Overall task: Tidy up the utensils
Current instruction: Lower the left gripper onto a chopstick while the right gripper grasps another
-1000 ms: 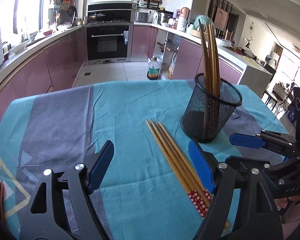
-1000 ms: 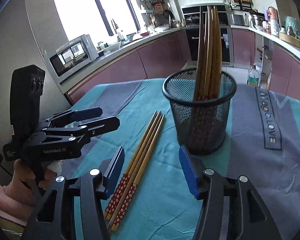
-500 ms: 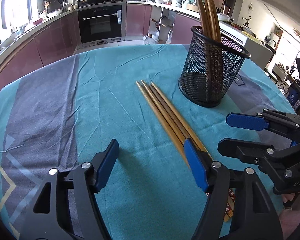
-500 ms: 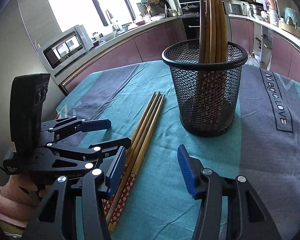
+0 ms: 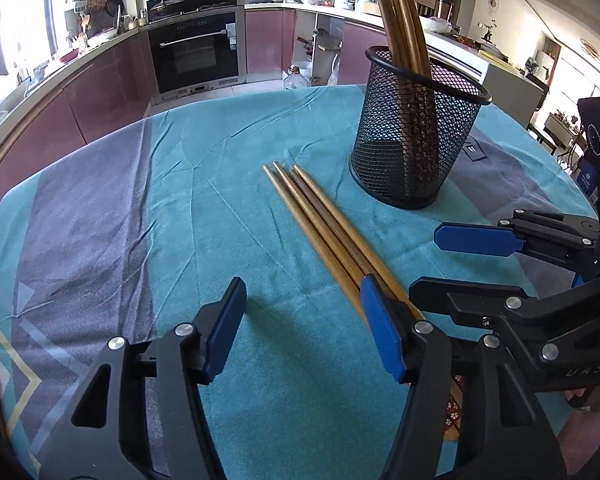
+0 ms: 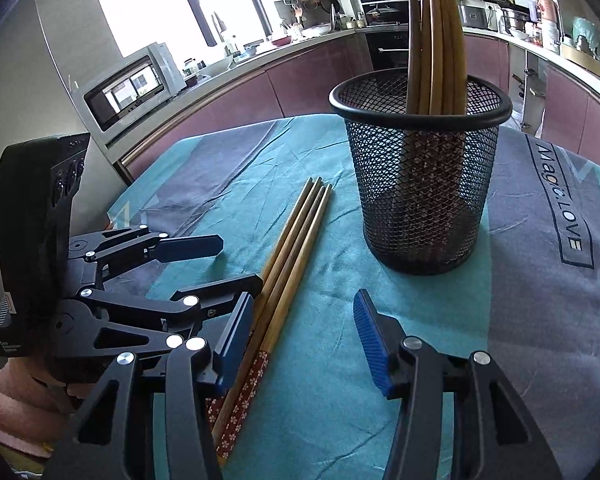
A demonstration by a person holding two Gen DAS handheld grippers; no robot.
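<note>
Your left gripper (image 5: pixel 302 322) is closing its jaws over bare cloth, nothing between them. Your right gripper (image 6: pixel 300 344) stands spread and empty. The loose chopsticks (image 6: pixel 292 248) lie mid-frame on the table (image 6: pixel 540 280), left of the mesh holder (image 6: pixel 422 184).

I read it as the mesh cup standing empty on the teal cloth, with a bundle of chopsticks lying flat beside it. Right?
Not quite: the mesh cup is not empty. Several chopsticks in the cup stand upright in it, poking well above the rim, as the right wrist view shows. The rest holds: the cup stands on the teal cloth, and the loose chopsticks lie flat beside it.
</note>
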